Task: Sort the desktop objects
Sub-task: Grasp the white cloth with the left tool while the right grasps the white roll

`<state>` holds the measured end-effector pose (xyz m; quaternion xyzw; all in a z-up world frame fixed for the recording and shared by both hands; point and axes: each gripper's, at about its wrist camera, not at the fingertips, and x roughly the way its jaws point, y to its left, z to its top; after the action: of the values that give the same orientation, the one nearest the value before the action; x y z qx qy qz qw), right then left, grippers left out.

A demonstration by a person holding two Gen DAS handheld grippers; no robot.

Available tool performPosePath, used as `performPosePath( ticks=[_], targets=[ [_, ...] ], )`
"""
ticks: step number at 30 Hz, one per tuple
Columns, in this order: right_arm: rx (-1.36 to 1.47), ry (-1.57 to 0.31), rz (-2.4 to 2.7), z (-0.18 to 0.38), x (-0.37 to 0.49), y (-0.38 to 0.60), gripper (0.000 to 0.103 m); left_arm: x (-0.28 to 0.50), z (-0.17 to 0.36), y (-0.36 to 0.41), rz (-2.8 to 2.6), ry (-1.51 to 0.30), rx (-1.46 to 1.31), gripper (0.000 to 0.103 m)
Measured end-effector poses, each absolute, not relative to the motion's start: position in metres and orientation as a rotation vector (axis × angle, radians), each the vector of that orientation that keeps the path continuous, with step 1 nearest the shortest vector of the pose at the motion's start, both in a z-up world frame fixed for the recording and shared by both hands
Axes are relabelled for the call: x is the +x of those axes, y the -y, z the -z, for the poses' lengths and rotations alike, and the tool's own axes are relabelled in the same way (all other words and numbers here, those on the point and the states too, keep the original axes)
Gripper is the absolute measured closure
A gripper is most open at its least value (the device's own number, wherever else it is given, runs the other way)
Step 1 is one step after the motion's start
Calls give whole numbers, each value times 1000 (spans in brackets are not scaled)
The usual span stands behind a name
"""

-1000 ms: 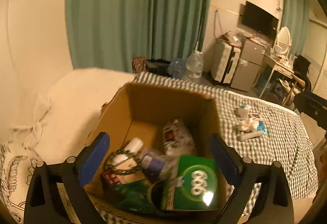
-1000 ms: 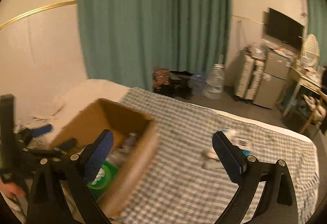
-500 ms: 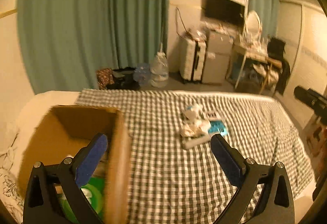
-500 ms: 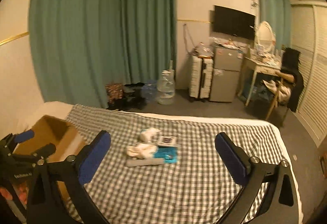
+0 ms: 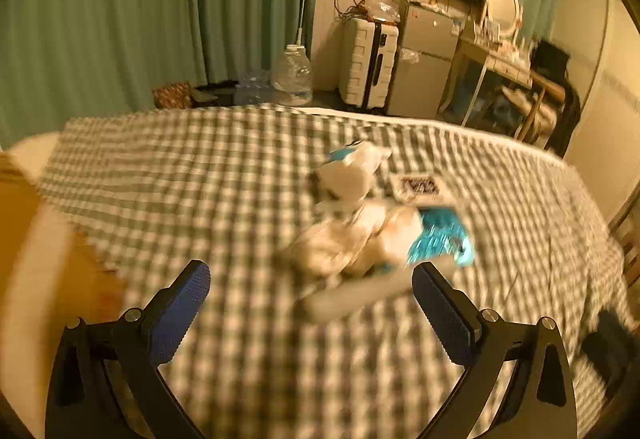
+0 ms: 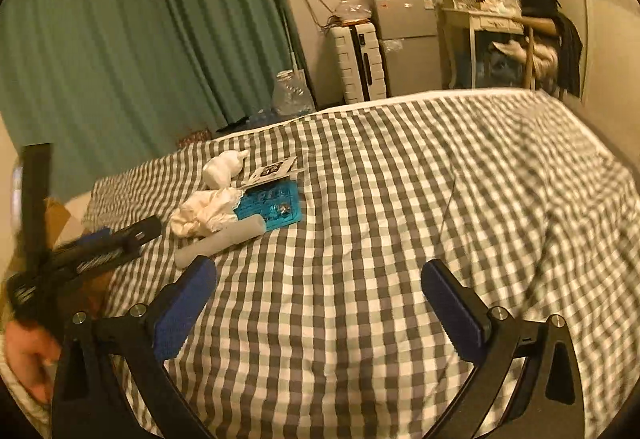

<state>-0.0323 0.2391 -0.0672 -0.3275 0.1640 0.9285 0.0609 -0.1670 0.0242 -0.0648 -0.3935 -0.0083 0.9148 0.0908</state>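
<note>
A small pile lies on the checked bedcover (image 6: 360,239): a white tube (image 6: 220,243), a crumpled white wrapper (image 6: 204,211), a blue packet (image 6: 272,205), a white figurine (image 6: 222,167) and a printed card (image 6: 272,170). The left wrist view shows the same pile, blurred: tube (image 5: 352,299), wrapper (image 5: 340,243), blue packet (image 5: 440,239), figurine (image 5: 348,171). My left gripper (image 5: 310,299) is open and empty, just short of the tube. My right gripper (image 6: 318,297) is open and empty, right of the pile. The left gripper also shows in the right wrist view (image 6: 100,247).
A cardboard box edge (image 5: 24,239) is at the far left of the bed. Beyond the bed stand green curtains (image 6: 120,39), a water jug (image 5: 294,75), a white suitcase (image 6: 358,63), a small fridge (image 6: 408,39) and a cluttered desk (image 6: 492,39).
Both grippers swung right, away from the box, and moved in toward the pile. The box has slid to the left edge of both views. The pile looks larger and closer.
</note>
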Motion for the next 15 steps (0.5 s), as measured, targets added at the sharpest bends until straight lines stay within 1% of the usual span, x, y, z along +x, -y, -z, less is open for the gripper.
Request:
performPosePath(
  ticks=[4,5,6,7,8,9,11,13,15],
  targets=[
    [-992,-529,-2795,75,-34,-236,0,-193,82,-40,-2720,37,-1159,0],
    [-1003,-520,-2791,77,-35,-235,0,-196,85,-42,-2710,45,-1159,4],
    [-1005,-508,-2789,77,-34,-231,0,-199,88,-44,-2684,57,-1158,17],
    [-1013,-503,-2789,78,-35,-231,0,-201,93,-47,-2670,26,-1188,95],
    [-1027,-501,-2788,79,-36,-230,0,-203,99,-48,-2677,-11,-1253,98],
    [-1034,-497,-2786,80,-37,-229,0,-202,104,-44,-2684,15,-1303,98],
    [-1045,-490,-2795,82,-43,-227,0,-187,100,-20,-2704,210,-1271,98],
    [-1054,-474,-2814,79,-51,-220,0,-170,96,2,-2744,328,-1255,98],
    [-1066,-471,-2831,78,-61,-213,0,-156,95,12,-2760,345,-1249,98]
  ],
)
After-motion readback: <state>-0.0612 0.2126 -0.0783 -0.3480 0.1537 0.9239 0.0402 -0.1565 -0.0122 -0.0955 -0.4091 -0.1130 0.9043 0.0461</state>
